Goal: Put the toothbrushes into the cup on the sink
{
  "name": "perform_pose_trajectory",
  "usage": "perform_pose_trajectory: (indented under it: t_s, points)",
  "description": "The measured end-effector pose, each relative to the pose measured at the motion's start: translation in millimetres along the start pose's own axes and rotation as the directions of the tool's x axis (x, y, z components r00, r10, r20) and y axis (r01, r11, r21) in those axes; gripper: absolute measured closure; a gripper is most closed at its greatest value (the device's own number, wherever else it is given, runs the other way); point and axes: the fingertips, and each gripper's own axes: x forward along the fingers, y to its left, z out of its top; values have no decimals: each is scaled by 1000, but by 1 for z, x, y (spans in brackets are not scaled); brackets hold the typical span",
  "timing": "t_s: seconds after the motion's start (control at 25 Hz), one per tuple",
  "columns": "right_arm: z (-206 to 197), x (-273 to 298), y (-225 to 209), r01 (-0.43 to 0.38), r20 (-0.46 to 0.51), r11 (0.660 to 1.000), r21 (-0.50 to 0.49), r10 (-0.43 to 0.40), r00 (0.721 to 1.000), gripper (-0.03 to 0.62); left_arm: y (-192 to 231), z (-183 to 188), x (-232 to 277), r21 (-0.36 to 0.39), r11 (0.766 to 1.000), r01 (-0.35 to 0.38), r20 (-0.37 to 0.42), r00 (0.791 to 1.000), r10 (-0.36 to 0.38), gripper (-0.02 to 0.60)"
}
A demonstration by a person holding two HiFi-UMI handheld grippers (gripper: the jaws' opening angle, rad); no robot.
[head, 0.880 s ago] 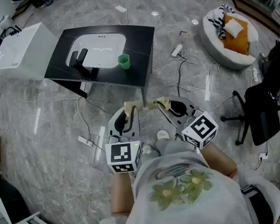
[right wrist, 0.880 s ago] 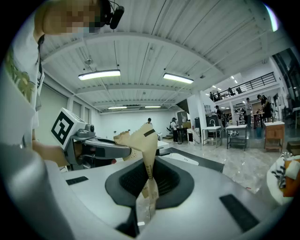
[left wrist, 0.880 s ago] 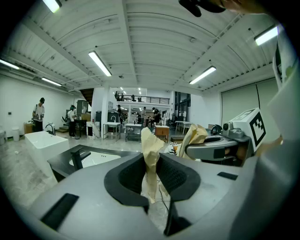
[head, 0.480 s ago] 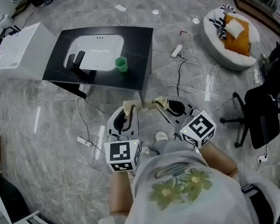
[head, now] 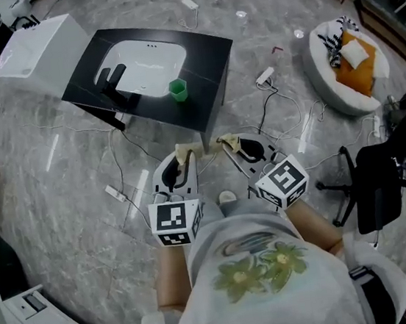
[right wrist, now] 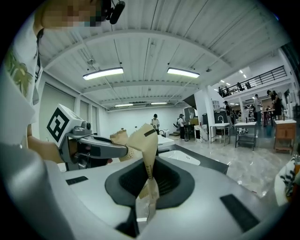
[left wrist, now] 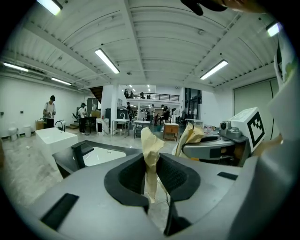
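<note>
Two hand-held grippers sit side by side in the head view, the left gripper [head: 183,157] and the right gripper [head: 232,146], while the green cup [head: 178,88] stands on the black sink counter [head: 204,74] well ahead, almost straight beyond the left one, which I judge the nearer. Left gripper view: its jaws clamp a crumpled tan strip [left wrist: 151,152], perhaps a wrapped toothbrush, standing upright, with the counter ahead to the left and no cup visible. Right gripper view: the jaws pinch a second tan strip [right wrist: 147,154], also upright, the counter ahead to the right
</note>
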Motion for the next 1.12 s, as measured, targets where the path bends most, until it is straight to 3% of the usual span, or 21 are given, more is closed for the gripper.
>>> perform_pose_trajectory:
  t_s: [0.6, 1.12]
  points:
    - [-6, 27, -32, -20, -18, 999, 38, 21, 1000, 539, 23, 3, 34, -10, 999, -32, -26, 999, 32, 492]
    - [18, 91, -72, -3, -24, 1000, 26, 3, 1000, 539, 87, 26, 83, -16, 999, -35, -17, 999, 35, 492]
